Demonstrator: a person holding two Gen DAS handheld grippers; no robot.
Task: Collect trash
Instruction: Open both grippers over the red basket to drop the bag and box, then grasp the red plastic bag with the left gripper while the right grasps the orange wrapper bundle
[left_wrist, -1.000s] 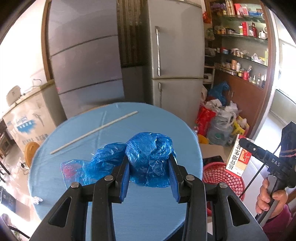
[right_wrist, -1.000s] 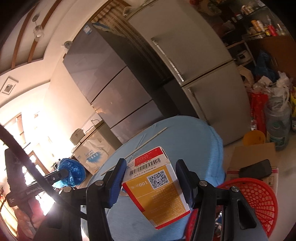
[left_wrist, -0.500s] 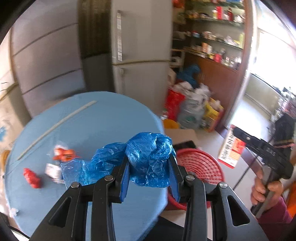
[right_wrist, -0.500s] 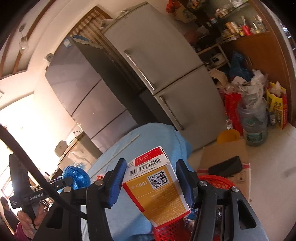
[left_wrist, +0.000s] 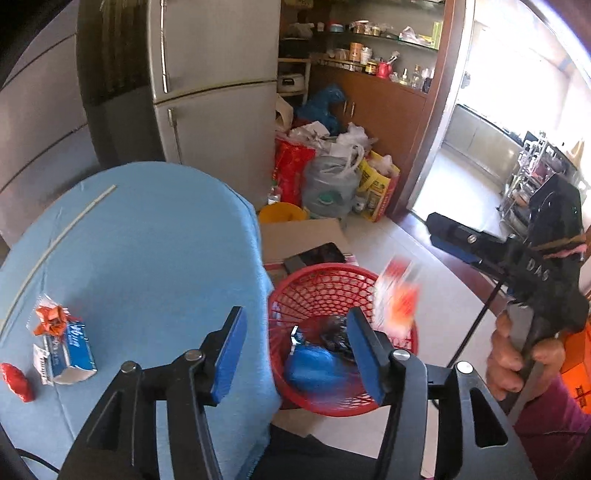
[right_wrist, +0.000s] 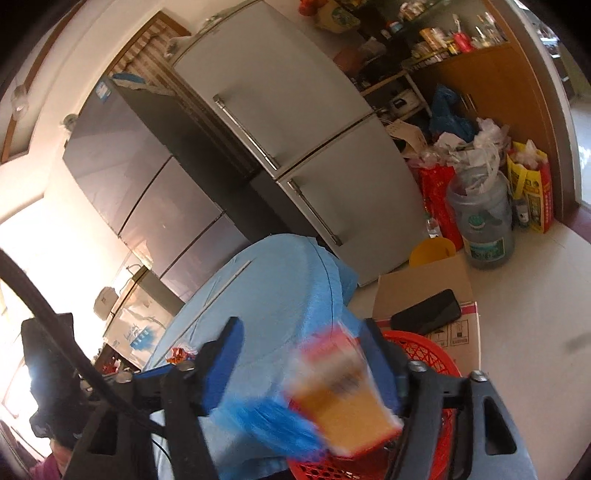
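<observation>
Now both tongs (left_wrist: 295, 349) (right_wrist: 306, 363) just opened, blue bag (left_wrist: 317, 369) inside red basket (left_wrist: 325, 284)

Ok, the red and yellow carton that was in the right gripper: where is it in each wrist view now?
Left wrist: the carton is a blur at centre right, over the far rim of the red basket.
Right wrist: the carton is a blur at lower centre, between the open fingers of the right gripper, basket behind it.
Shared landmark: the black phone on the cardboard box.
</observation>
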